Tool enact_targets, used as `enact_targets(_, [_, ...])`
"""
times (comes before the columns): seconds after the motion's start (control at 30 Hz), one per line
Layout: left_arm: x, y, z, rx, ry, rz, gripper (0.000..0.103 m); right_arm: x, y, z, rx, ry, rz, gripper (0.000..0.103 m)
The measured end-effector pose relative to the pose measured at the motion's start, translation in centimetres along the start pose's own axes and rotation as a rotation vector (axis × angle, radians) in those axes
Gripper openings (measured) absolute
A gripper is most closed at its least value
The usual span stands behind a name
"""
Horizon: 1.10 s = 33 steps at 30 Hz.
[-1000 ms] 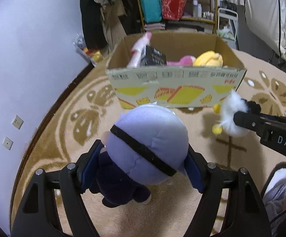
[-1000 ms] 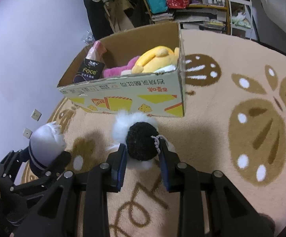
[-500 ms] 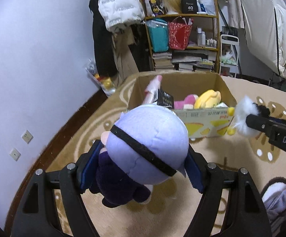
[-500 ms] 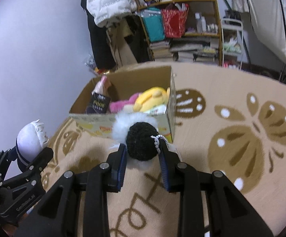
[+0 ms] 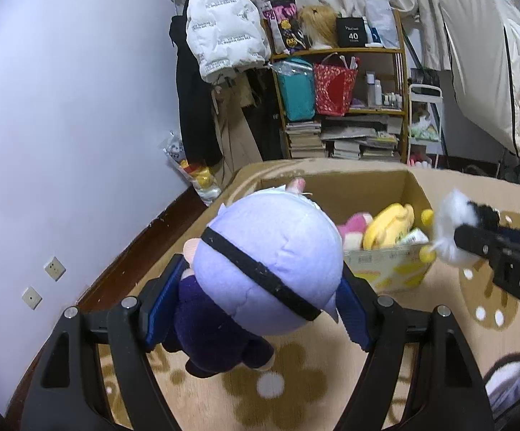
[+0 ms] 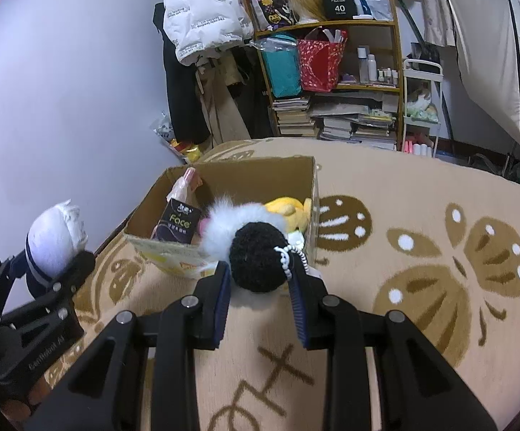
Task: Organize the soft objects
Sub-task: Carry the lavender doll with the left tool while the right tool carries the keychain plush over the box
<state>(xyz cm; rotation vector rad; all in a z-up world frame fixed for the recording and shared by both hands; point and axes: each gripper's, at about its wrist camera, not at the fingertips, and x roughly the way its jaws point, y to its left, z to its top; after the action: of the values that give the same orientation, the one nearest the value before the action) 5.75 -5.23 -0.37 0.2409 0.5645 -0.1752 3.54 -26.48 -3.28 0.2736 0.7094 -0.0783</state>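
Note:
My left gripper [image 5: 256, 309] is shut on a plush doll [image 5: 270, 262] with a pale lilac head, a black band and a dark blue body, held in the air before the cardboard box [image 5: 389, 269]. The doll also shows at the left of the right wrist view [image 6: 55, 244]. My right gripper [image 6: 260, 287] is shut on a black and white fluffy toy [image 6: 256, 251], raised near the box's [image 6: 252, 172] front edge. The box holds a yellow plush [image 6: 292, 208], a pink plush [image 5: 356, 222] and a black packet [image 6: 177, 222].
The box stands on a beige rug [image 6: 439, 251] with brown patterns. A shelf [image 6: 331, 72] with bags, books and bottles stands behind it. Coats [image 6: 202, 18] hang by the lilac wall [image 6: 62, 89]. A white rack [image 6: 421, 107] is at the right.
Both grippers have risen with their toys and tilted up, so the box looks smaller and lower and more of the shelf and hanging coats shows. Both grips are unchanged.

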Motion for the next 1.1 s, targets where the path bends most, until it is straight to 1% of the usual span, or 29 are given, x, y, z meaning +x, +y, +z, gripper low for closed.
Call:
enact_targets(0.1, [0.5,0.4,1.0,-0.010,-0.017,0.005,0.077,0.6,0.4,0.6,-0.019,-0.004,-0.001,0.032])
enact_targets(0.2, [1.2,1.2,2.1,-0.048,-0.017,-0.009,0.077,1.4,0.9,1.2,-0.048,-0.012,-0.019,0.032])
enact_targets(0.3, [1.3,1.8,3.4,-0.069,-0.054,-0.004,0.077,2.3,1.2,1.9,-0.059,-0.012,-0.011,0.032])
enact_targets(0.4, [1.6,1.9,4.7,-0.071,-0.074,-0.012,0.077,3.1,1.4,2.6,-0.070,-0.014,-0.008,0.032])
enact_targets(0.57, [3.0,1.7,6.4,-0.041,-0.095,-0.018,0.077,4.4,1.7,4.3,-0.093,-0.022,0.001,0.032])
enact_targets(0.8, [6.7,0.4,7.2,0.015,-0.076,-0.014,0.077,6.7,1.2,6.5,-0.094,-0.012,0.024,0.032])
enact_targets(0.87, [7.5,-0.2,7.3,0.032,-0.068,-0.028,0.078,7.2,1.1,6.8,-0.100,-0.011,0.018,0.032])
enact_targets(1.0, [9.0,-1.2,6.9,0.044,-0.041,-0.046,0.078,8.3,0.8,6.9,-0.097,-0.001,0.009,0.032])
enact_targets(1.1, [10.3,-2.1,6.1,0.055,-0.018,-0.059,0.079,9.3,0.9,6.8,-0.129,0.000,-0.009,0.033])
